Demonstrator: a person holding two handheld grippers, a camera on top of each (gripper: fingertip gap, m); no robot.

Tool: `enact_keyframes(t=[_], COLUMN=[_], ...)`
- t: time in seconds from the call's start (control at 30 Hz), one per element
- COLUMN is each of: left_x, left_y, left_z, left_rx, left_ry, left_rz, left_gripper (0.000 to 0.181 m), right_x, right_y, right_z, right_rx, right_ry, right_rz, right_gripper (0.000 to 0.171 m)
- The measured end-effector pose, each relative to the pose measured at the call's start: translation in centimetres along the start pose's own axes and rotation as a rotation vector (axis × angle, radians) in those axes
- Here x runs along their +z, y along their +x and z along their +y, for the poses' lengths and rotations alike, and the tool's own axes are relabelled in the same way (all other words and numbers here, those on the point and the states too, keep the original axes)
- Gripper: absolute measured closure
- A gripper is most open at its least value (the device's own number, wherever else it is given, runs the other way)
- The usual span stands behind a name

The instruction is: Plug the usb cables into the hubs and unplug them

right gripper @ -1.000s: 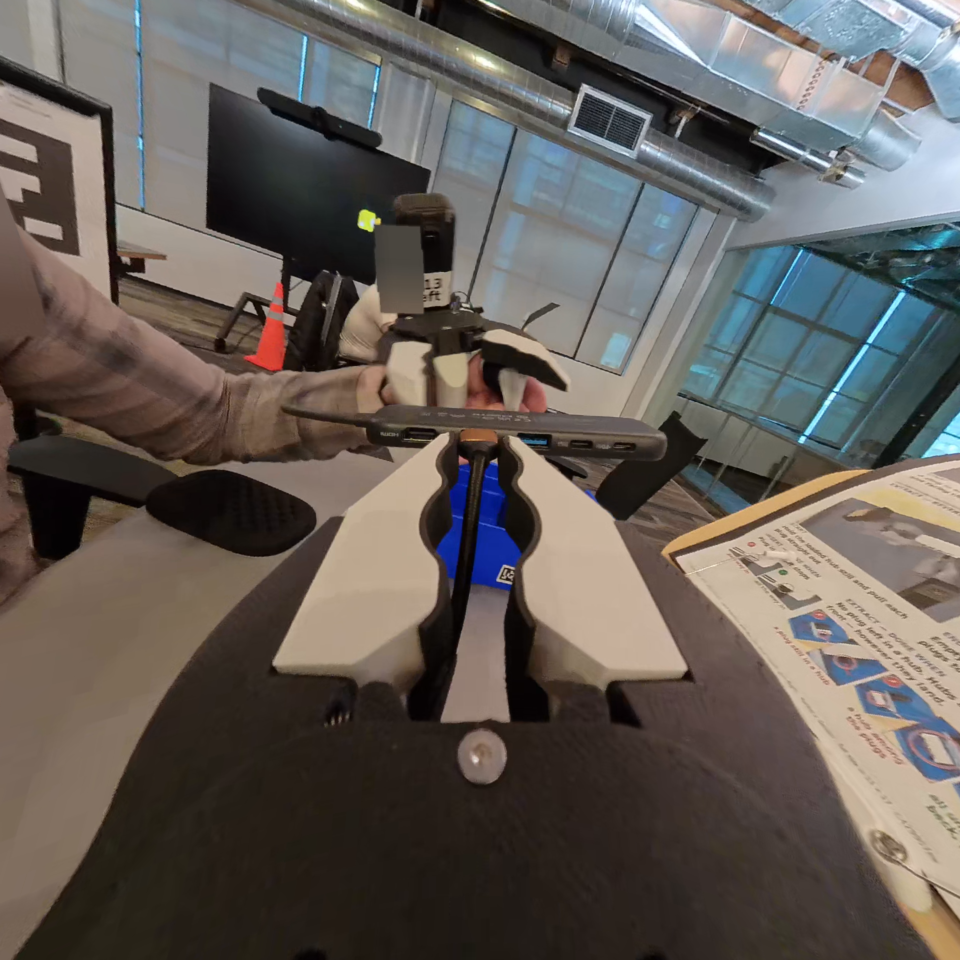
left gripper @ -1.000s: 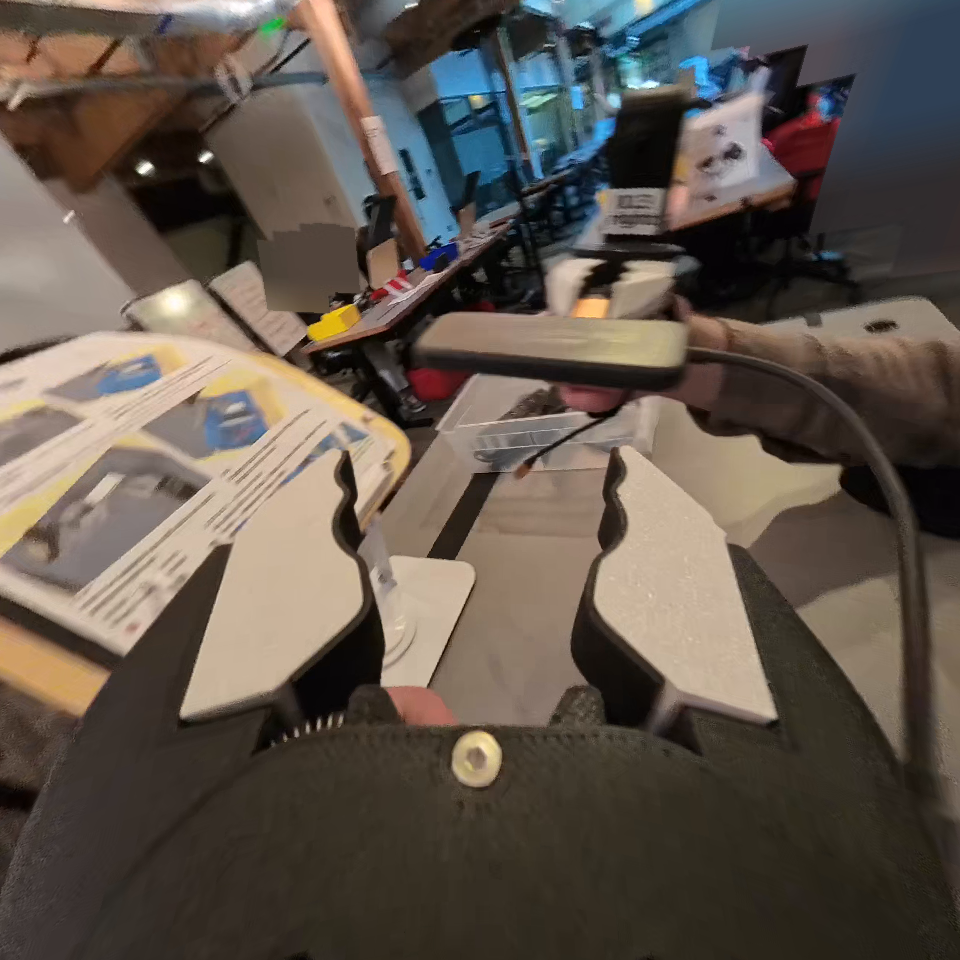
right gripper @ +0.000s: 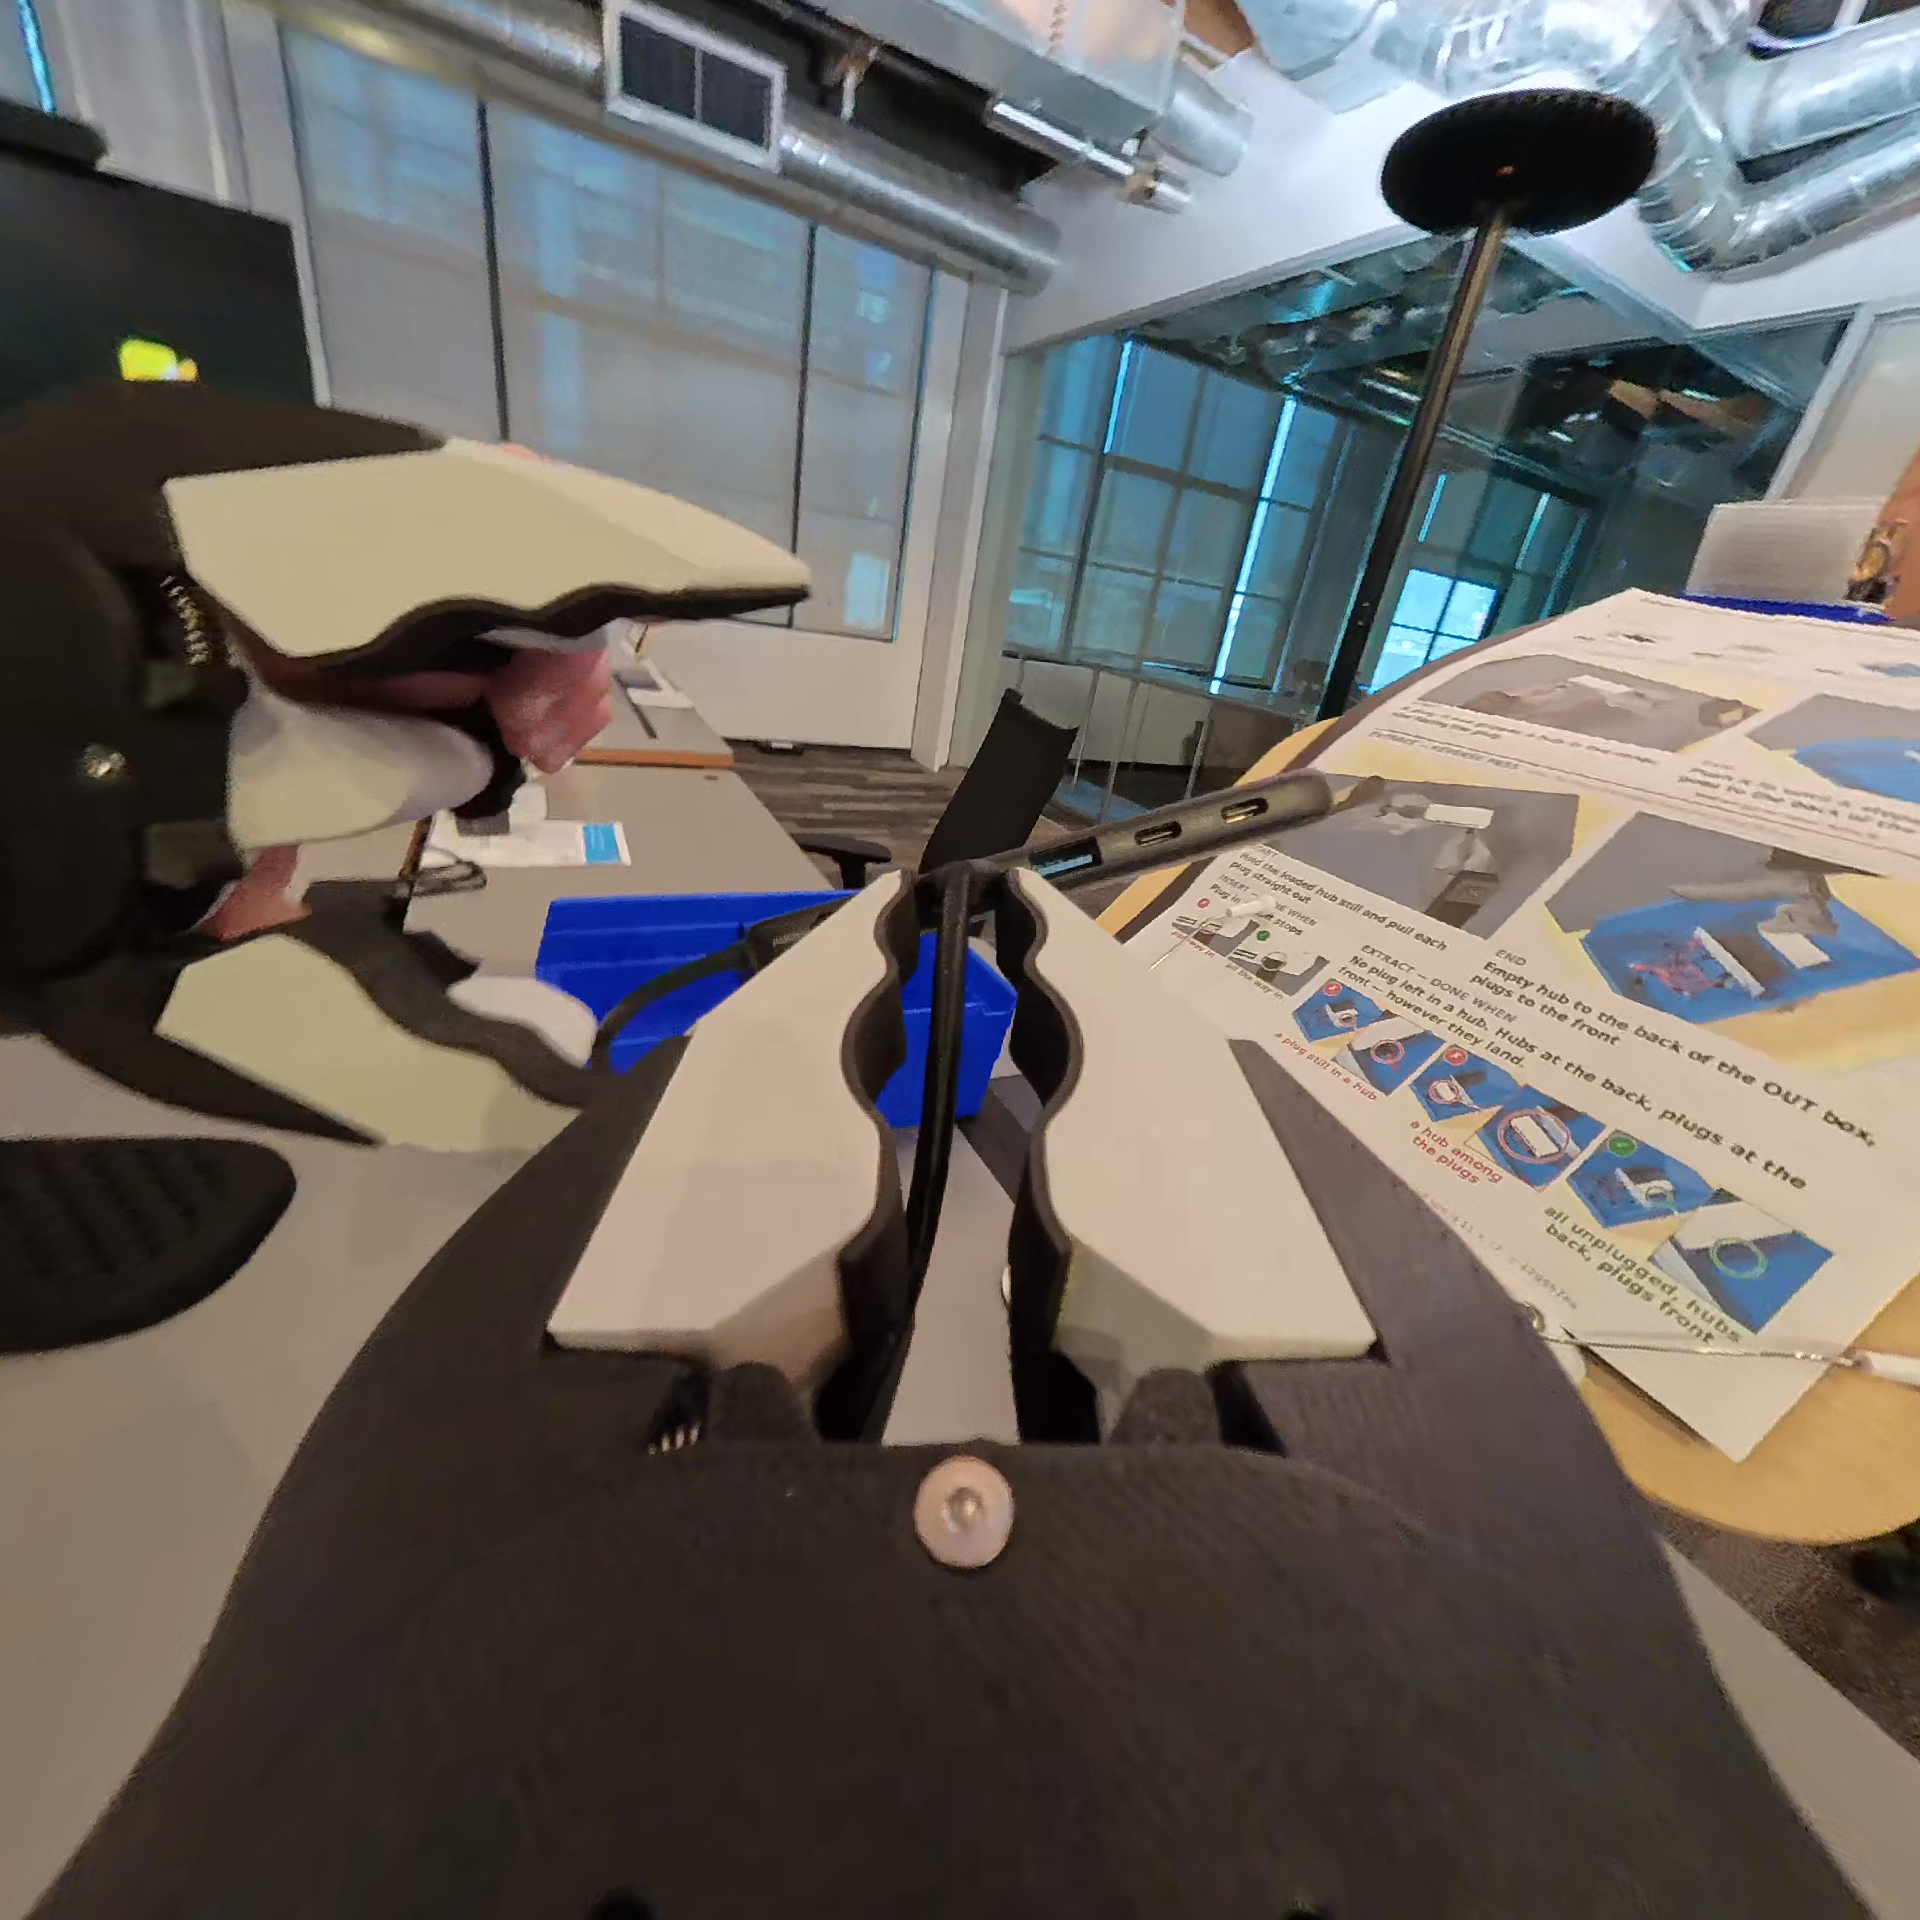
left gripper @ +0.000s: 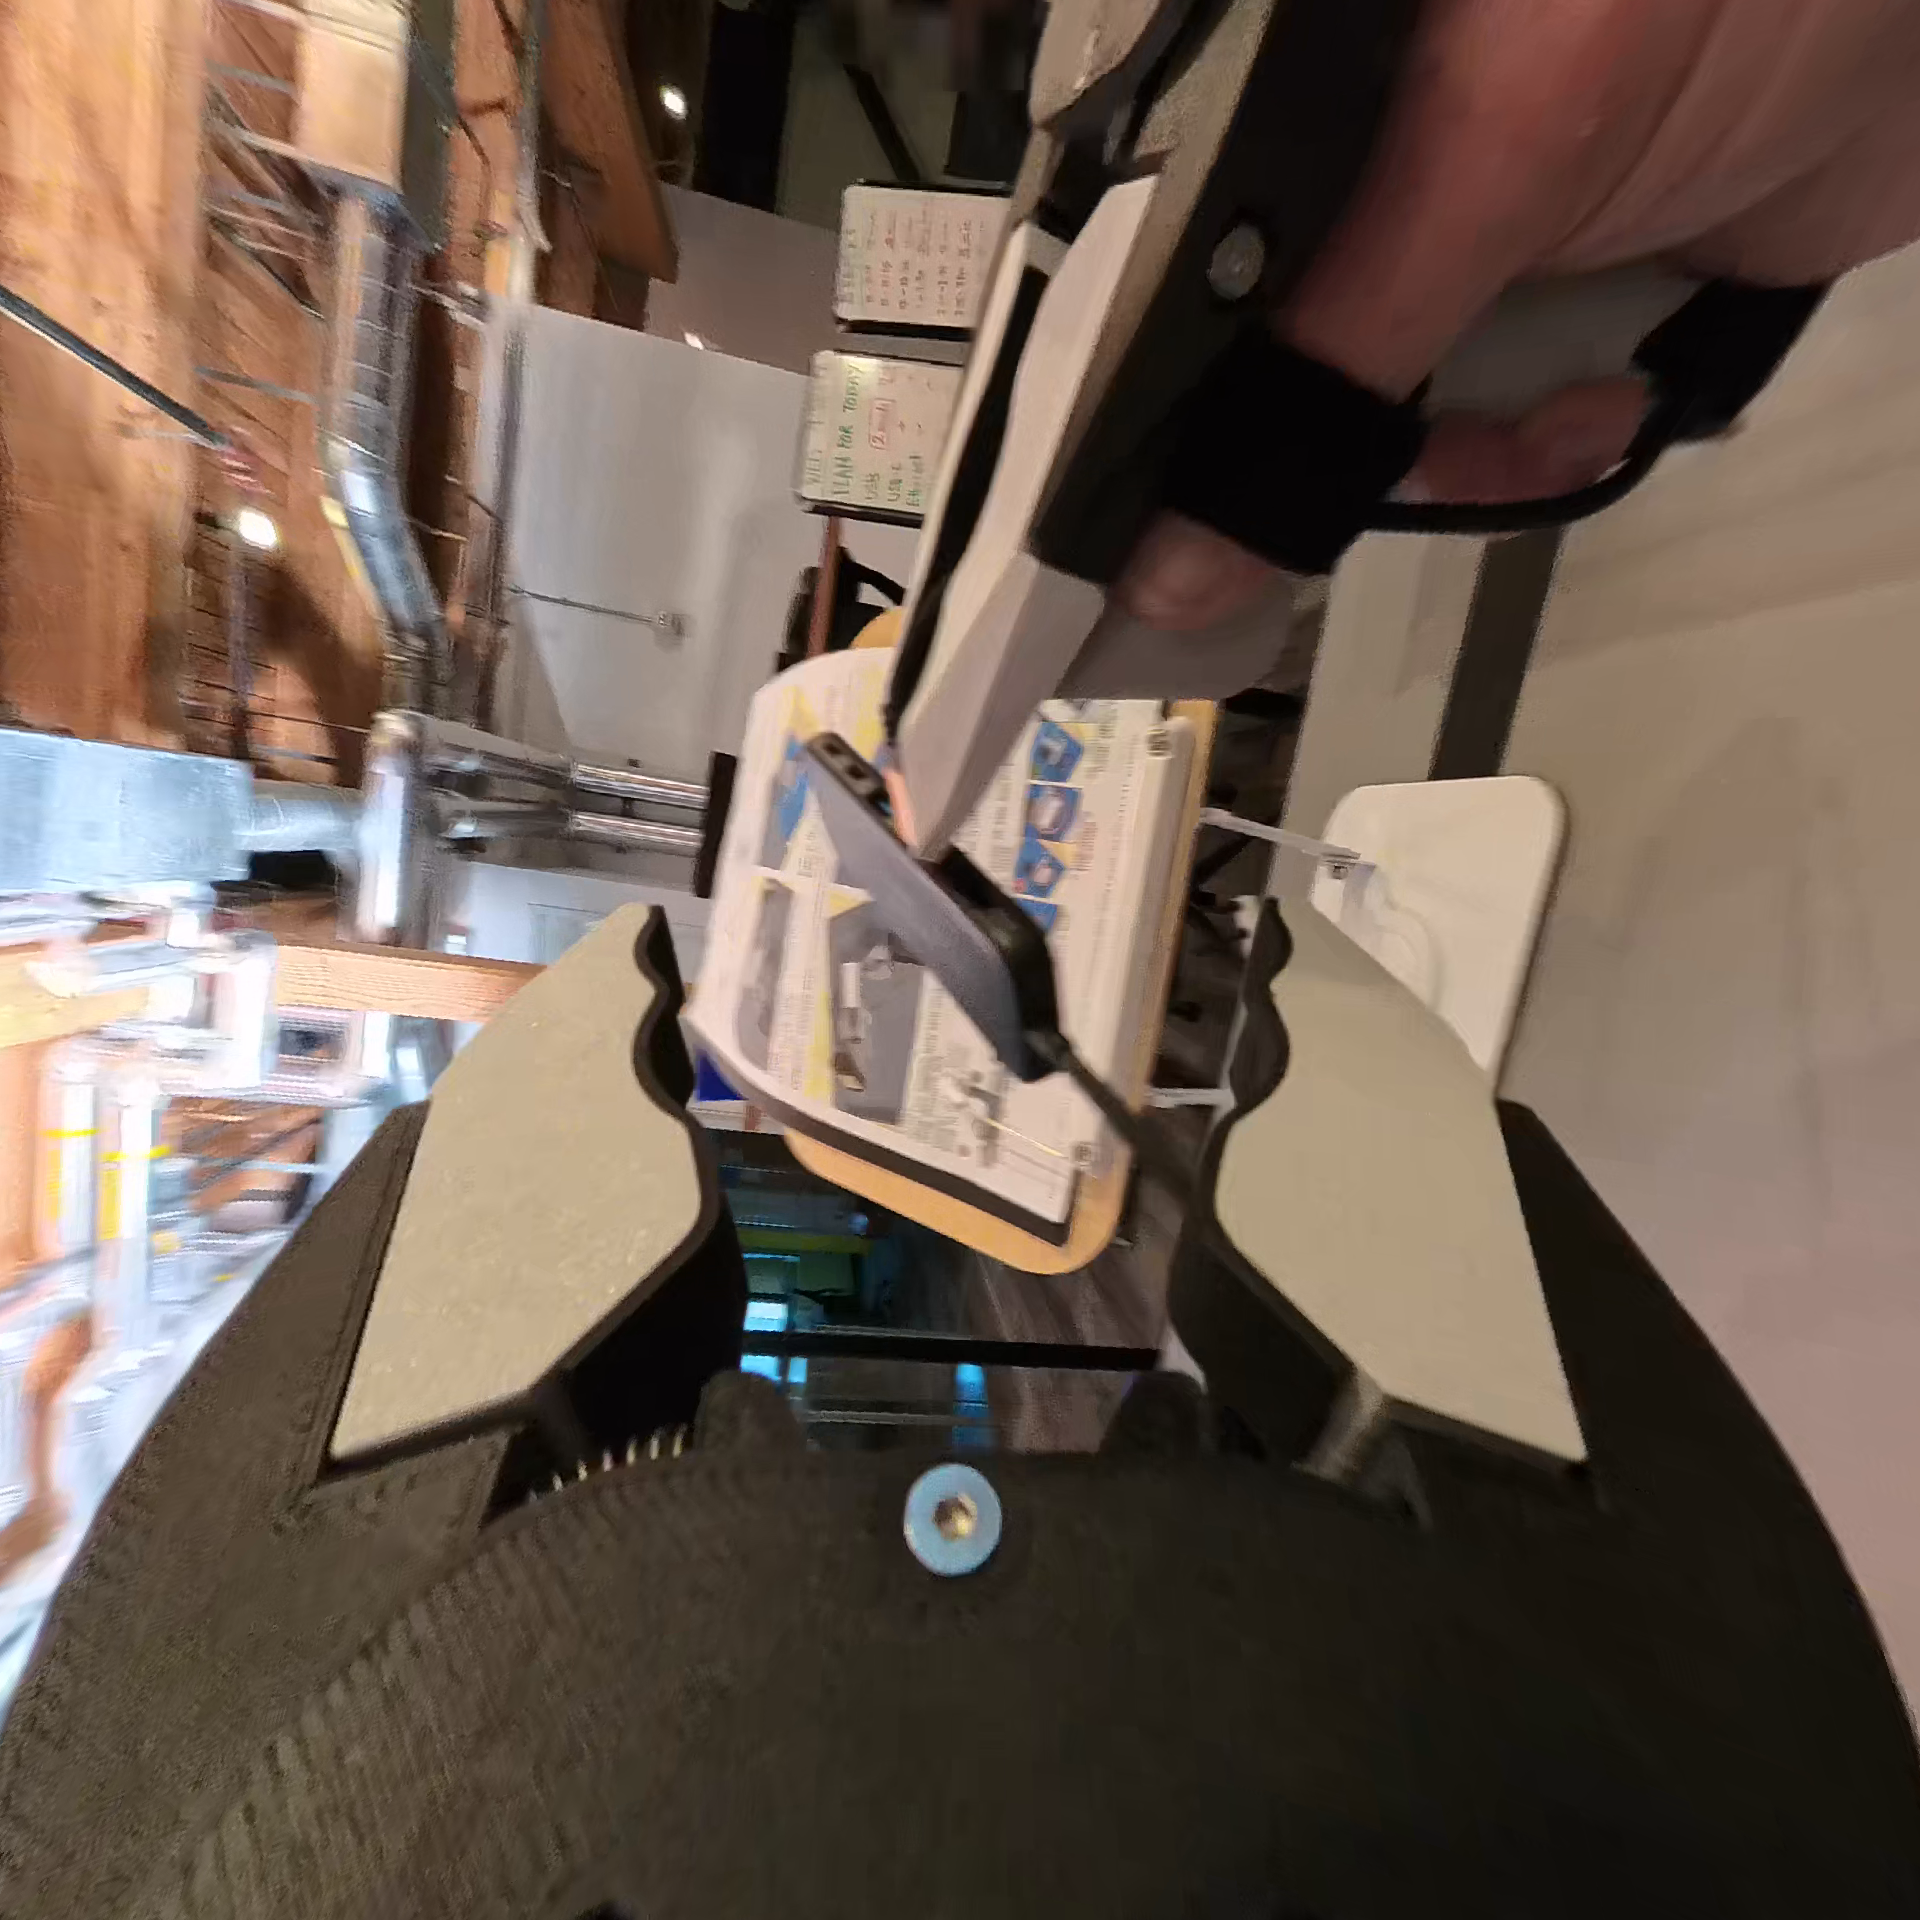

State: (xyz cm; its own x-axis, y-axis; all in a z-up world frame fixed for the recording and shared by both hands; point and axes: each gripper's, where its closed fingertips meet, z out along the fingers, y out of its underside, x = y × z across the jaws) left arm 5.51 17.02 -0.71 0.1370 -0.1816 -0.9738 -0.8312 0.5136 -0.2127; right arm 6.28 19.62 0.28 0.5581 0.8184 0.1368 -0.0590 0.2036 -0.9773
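My right gripper is shut on the plug end of a black usb cable. The plug sits in a port of a dark grey hub, which hangs tilted in the air off the plug. In the left wrist view the hub is just beyond my open, empty left gripper, which is rolled onto its side. There the right gripper comes down from above onto the hub's edge. The hub's own cable trails off its end. The left gripper shows open at the left of the right wrist view.
A printed instruction sheet lies on a round wooden board to the right. A blue bin stands on the grey table behind the grippers. A white stand plate and a black lamp pole are nearby. The tips of both grippers are at nearly the same place.
My left gripper has rolled onto its side and come closer to the hub, still open. The hub has tilted on the plug. The right gripper stays shut on the cable.
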Motion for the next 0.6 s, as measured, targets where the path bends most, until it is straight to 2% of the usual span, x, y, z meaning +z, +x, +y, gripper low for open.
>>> enact_keyframes(t=[0.07, 0.17, 0.27, 0.37, 0.43, 0.6], left_x=[0.0, 0.8, 2.3, 3.1, 2.8, 2.6], left_y=[0.9, 0.7, -0.6, -2.1, -3.2, -3.1], left_z=[-0.3, -0.4, 1.3, 2.4, 1.9, 1.6], left_rx=[-0.048, -0.03, 0.006, 0.022, 0.073, 0.164], left_ry=[-0.008, -0.025, -0.101, -0.112, -0.055, -0.041], left_rz=[0.047, -0.034, -0.141, -0.225, -0.3, -0.318], left_gripper=[0.075, 0.074, 0.079, 0.104, 0.123, 0.148], right_x=[-0.1, -0.2, 0.1, 0.5, 0.9, 1.0], right_y=[0.5, 0.7, -0.3, -1.3, -2.1, -2.3], right_z=[-0.4, -1.1, -1.6, -1.8, -1.4, -1.4], right_rx=[0.037, 0.077, 0.105, 0.129, 0.161, 0.228], right_ry=[0.036, 0.079, 0.107, 0.114, 0.106, 0.133], right_rz=[0.034, 0.072, 0.064, 0.026, -0.024, -0.067], right_gripper=[0.159, 0.159, 0.16, 0.16, 0.159, 0.159])
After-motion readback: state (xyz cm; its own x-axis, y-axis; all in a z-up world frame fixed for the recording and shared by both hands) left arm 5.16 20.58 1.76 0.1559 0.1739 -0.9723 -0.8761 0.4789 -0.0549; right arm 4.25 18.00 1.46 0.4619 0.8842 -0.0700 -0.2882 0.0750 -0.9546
